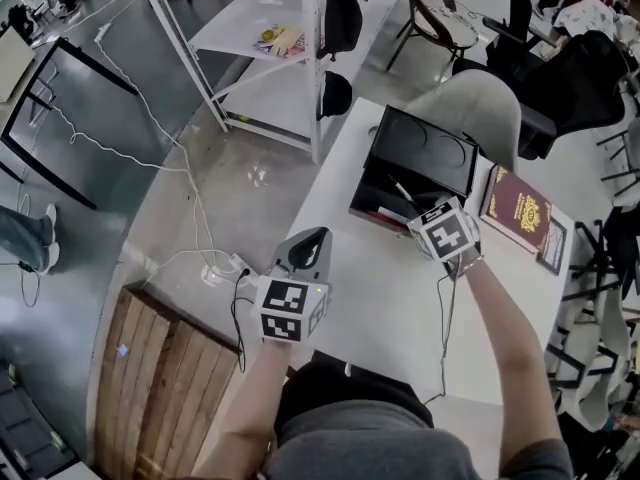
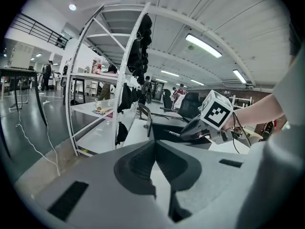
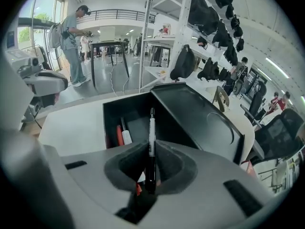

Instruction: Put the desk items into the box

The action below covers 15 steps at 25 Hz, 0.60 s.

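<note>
Right gripper [image 3: 151, 152] is clamped on a black-and-white pen [image 3: 152, 128], held upright between the jaws just above the open black box [image 3: 110, 123] on the white table [image 1: 400, 318]. A red pen [image 3: 119, 135] lies inside the box. Left gripper [image 2: 155, 149] has its jaws closed together with nothing between them and sits well apart from the box.
</note>
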Motion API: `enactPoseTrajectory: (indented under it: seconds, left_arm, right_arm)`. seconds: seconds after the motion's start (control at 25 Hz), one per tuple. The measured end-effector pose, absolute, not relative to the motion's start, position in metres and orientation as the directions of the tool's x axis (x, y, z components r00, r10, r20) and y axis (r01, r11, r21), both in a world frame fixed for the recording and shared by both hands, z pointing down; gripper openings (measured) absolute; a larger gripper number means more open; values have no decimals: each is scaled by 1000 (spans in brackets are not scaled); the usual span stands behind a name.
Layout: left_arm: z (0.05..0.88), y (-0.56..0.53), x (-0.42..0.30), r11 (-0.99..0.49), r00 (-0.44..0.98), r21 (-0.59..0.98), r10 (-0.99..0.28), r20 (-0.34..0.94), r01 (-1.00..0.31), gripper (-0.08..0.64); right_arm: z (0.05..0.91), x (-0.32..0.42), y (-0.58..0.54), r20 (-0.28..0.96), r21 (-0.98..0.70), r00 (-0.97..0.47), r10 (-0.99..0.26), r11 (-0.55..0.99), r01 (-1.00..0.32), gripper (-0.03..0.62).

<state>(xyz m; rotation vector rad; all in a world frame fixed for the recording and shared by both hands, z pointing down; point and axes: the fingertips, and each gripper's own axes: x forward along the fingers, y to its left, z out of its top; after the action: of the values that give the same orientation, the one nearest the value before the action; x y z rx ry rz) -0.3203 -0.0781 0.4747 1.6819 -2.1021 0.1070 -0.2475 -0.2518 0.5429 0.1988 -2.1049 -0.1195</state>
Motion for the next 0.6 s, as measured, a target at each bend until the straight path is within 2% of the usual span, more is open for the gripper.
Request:
enactPoseTrajectory:
  seconds: [0.6]
  left_arm:
    - [480, -70, -331, 300, -198, 213, -895, 399, -930, 6]
  right_arm:
    - [574, -252, -258, 893, 172, -411, -182, 983, -60, 48]
